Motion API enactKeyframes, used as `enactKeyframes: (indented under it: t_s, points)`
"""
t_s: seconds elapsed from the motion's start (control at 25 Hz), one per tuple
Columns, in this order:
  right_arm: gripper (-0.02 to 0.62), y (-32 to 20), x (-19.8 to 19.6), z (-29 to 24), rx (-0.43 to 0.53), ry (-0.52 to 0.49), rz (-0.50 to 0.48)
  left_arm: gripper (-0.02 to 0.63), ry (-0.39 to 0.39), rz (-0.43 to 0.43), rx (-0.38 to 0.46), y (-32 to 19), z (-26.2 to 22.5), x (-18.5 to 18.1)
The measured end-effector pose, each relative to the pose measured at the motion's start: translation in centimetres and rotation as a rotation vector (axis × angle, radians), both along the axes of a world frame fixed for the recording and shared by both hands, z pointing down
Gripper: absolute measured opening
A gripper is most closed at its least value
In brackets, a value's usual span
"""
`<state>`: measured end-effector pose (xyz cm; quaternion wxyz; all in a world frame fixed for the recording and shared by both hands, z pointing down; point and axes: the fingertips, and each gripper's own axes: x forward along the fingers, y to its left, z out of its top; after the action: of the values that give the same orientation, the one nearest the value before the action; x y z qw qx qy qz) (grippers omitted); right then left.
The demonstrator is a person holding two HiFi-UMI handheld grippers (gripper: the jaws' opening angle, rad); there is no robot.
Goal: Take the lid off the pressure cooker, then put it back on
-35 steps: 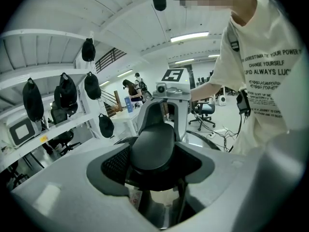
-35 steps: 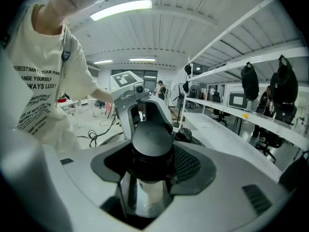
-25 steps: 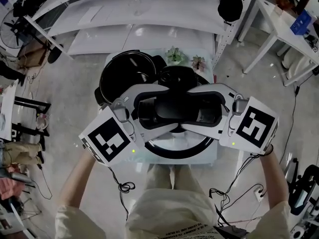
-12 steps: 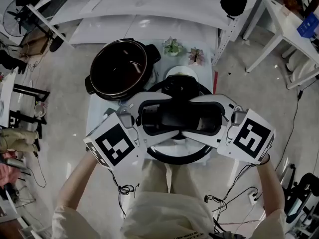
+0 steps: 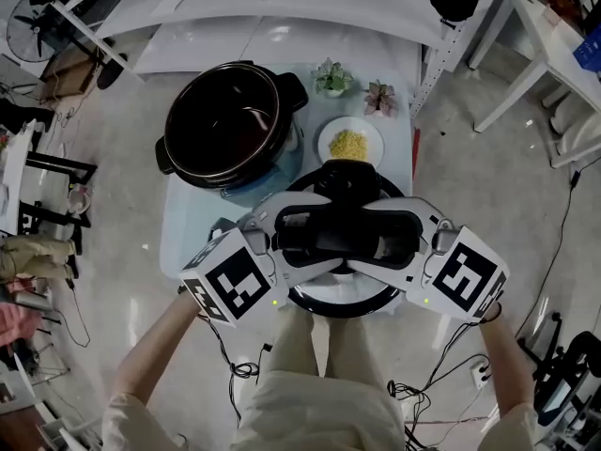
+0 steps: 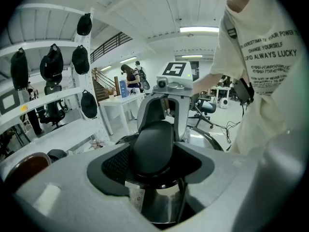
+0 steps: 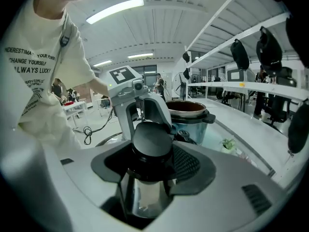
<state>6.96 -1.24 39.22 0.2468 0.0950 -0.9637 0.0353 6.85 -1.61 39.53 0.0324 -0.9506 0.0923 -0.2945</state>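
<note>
The person's left gripper (image 5: 302,242) and right gripper (image 5: 383,242) face each other over the near end of a small pale table (image 5: 188,228). Each is clamped from its own side on the black moulded handle (image 5: 340,225) atop the round pressure-cooker lid with a dark rim and shiny metal face (image 5: 338,301). In the left gripper view the handle (image 6: 153,146) sits pressed between the dark pads, and the right gripper view shows the same grip on the handle (image 7: 151,141) from the opposite side. The lid juts out past the table's near edge; whether it touches the tabletop cannot be told. The open black pressure cooker pot (image 5: 183,148) stands well apart on the far left of the table. Beside the pot lie a small white plate (image 5: 327,145) of yellow food and two small potted plants (image 5: 330,78) (image 5: 379,97).
</note>
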Motion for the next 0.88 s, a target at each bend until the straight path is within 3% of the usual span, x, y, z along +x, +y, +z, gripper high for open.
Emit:
enactKeyframes:
  t_s: [0.56, 0.88]
  points:
    - [0.258, -0.4, -1.7, 7.9, -0.073, 0.067, 0.079, 0.288, -0.028, 0.071, -0.076, -0.3, 7.9, -1.6]
    - [0.256, -0.4, -1.9, 11.0, -0.058, 0.088, 0.109, 0.287, -0.038, 0.080, -0.063, -0.2, 11.0, -1.8]
